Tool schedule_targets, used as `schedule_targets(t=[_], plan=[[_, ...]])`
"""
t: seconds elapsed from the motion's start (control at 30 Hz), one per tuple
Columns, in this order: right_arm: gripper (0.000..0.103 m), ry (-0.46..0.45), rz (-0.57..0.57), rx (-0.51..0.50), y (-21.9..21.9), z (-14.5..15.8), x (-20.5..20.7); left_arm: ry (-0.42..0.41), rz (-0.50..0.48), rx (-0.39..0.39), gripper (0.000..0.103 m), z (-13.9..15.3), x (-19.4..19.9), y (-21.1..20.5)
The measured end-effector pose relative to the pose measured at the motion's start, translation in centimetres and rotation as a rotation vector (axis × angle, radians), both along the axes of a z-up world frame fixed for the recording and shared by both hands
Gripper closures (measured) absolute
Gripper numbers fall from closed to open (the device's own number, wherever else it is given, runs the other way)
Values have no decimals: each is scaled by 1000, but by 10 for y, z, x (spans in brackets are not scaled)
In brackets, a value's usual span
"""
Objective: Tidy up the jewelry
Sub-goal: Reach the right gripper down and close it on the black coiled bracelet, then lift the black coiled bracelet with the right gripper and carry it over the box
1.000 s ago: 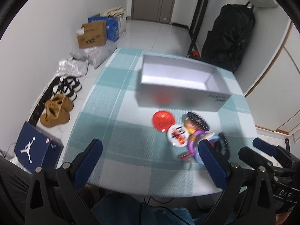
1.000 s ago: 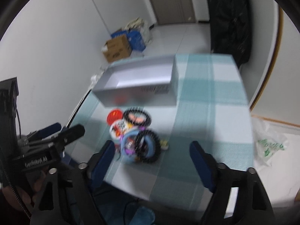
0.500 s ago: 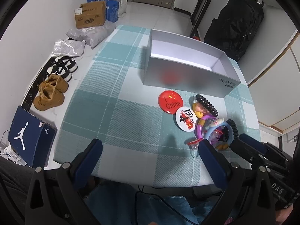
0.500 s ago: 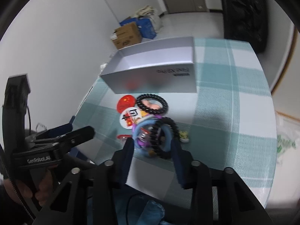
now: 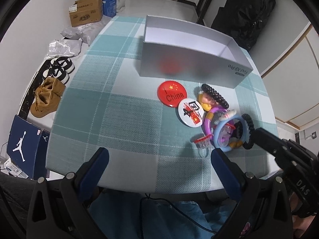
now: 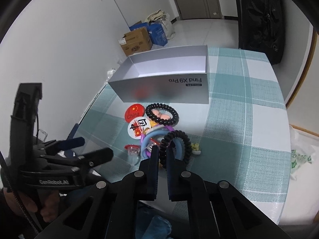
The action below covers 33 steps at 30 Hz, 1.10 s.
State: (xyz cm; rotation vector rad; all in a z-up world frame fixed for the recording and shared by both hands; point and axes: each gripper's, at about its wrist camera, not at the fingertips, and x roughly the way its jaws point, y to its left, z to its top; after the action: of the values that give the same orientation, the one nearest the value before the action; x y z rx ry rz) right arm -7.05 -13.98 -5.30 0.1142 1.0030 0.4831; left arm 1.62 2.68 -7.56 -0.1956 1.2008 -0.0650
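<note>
My right gripper (image 6: 161, 153) is shut on the near edge of a black spiral hair tie (image 6: 187, 143), which rests on a pile of jewelry. In the left wrist view its tip (image 5: 257, 134) meets that tie (image 5: 249, 122). The pile also has a blue bangle (image 5: 220, 136), a purple bangle (image 5: 206, 123) and a second black spiral tie (image 6: 161, 114). A red "I China" badge (image 5: 172, 96) and a white badge (image 5: 190, 112) lie beside it. Behind stands an open silver box (image 5: 191, 67). My left gripper (image 5: 159, 159) hangs open over the table's front edge, holding nothing.
A checked teal cloth (image 5: 119, 107) covers the small table. A red-topped clear trinket (image 5: 202, 142) and a small yellow piece (image 6: 195, 146) lie near the pile. Shoes (image 5: 46, 97), cardboard boxes (image 5: 86, 13), a black bag (image 5: 245, 10) and a plastic bag (image 6: 301, 157) are on the floor around.
The right gripper's jaws went from wide open to shut on the black spiral hair tie. The left gripper has tipped downward a little, still open.
</note>
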Motion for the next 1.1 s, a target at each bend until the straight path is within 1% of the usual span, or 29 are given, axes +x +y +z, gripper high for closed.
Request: schedule_targets(t=[0.13, 0.2, 0.3, 0.43, 0.47, 0.5, 0.53, 0.57, 0.6, 0.63, 0.67, 0.7, 0.83, 0.9, 0.97, 1.0, 1.03, 1.1], plan=[[98, -12, -16, 40, -7, 6, 1, 15, -17, -15, 4, -4, 1, -2], [103, -20, -31, 66, -11, 10, 1, 20, -22, -21, 7, -6, 1, -3], [103, -19, -55, 109, -19, 14, 4, 33, -31, -40, 11, -8, 3, -5], [103, -11, -53, 128, -21, 14, 5, 32, -41, -32, 12, -9, 5, -9], [100, -7, -45, 132, -20, 13, 5, 33, -42, -33, 12, -9, 5, -9], [100, 1, -38, 126, -18, 12, 5, 34, -42, -35, 12, -9, 4, -9], [97, 13, -28, 119, -16, 10, 5, 36, -40, -38, 12, -9, 4, -8], [89, 32, -16, 110, -13, 7, 5, 37, -39, -41, 12, -9, 4, -8], [85, 48, -9, 96, -10, 3, 5, 37, -36, -44, 12, -9, 4, -7], [72, 55, -9, 81, -7, 1, 6, 37, -31, -47, 12, -9, 4, -6], [63, 56, -9, 75, -6, -1, 5, 38, -26, -49, 12, -9, 4, -5], [62, 54, -8, 71, -5, -2, 5, 40, -22, -51, 12, -9, 4, -5], [63, 27, 2, 11, 5, -4, 7, 43, -20, -55, 12, -10, 4, -3], [68, 22, 11, -18, 10, -6, 7, 41, -24, -49, 12, -11, 4, -4], [88, 19, 21, -34, 12, -8, 7, 41, -27, -38, 12, -12, 5, -5], [92, 20, 23, -40, 12, -9, 7, 42, -27, -37, 12, -12, 5, -5], [95, 20, 20, -42, 11, -9, 7, 42, -27, -34, 12, -12, 5, -5], [95, 14, 7, -28, 6, -7, 6, 40, -28, -30, 12, -11, 5, -6]])
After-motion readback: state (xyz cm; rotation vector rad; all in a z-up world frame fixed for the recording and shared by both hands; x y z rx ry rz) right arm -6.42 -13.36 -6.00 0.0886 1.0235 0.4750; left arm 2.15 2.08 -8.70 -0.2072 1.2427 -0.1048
